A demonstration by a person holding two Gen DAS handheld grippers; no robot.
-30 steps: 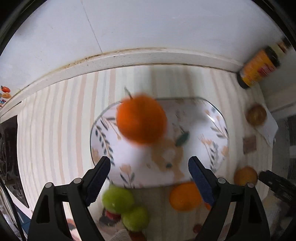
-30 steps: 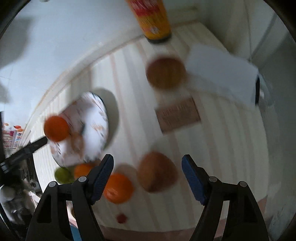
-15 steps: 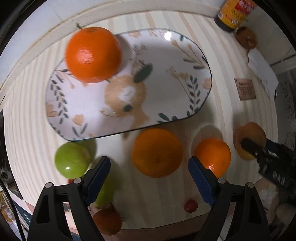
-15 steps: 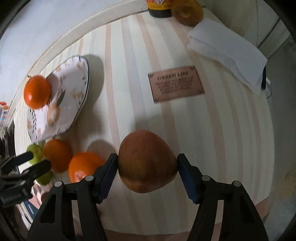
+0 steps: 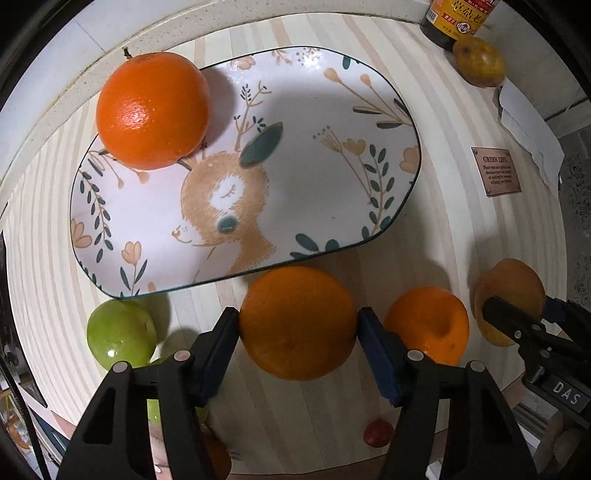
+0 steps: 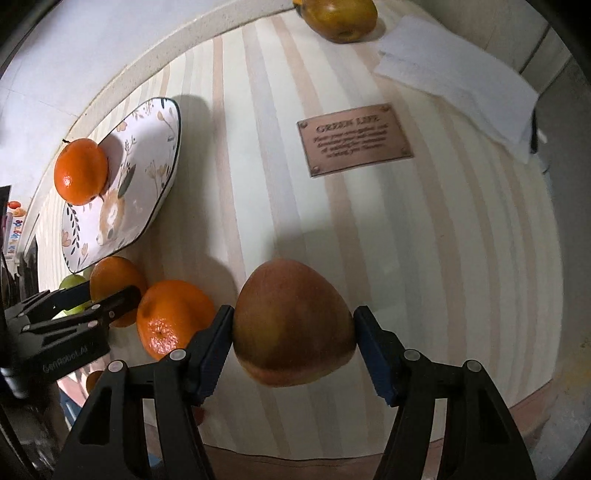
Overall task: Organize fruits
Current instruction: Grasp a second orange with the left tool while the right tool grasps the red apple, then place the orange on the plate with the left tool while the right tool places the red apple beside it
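My left gripper (image 5: 298, 325) is shut on an orange (image 5: 297, 321) lying on the striped table just in front of the deer-patterned plate (image 5: 332, 166). Another orange (image 5: 151, 109) sits on the plate's far left corner. My right gripper (image 6: 293, 326) is shut on a reddish-yellow apple (image 6: 291, 325) near the table's front edge. A third orange (image 5: 428, 325) lies between the two grippers; it also shows in the right wrist view (image 6: 171, 317). A green apple (image 5: 120, 334) lies left of the left gripper.
A second green fruit (image 5: 155, 406) and a small red fruit (image 5: 376, 432) lie near the front edge. A sauce bottle (image 5: 456, 18), a brownish-yellow fruit (image 6: 338, 16), a white napkin (image 6: 458, 77) and a brown plaque (image 6: 352, 138) are on the right.
My left gripper dropped from above the plate to the front oranges and closed on one. My right gripper closed on the apple and has kept hold of it.
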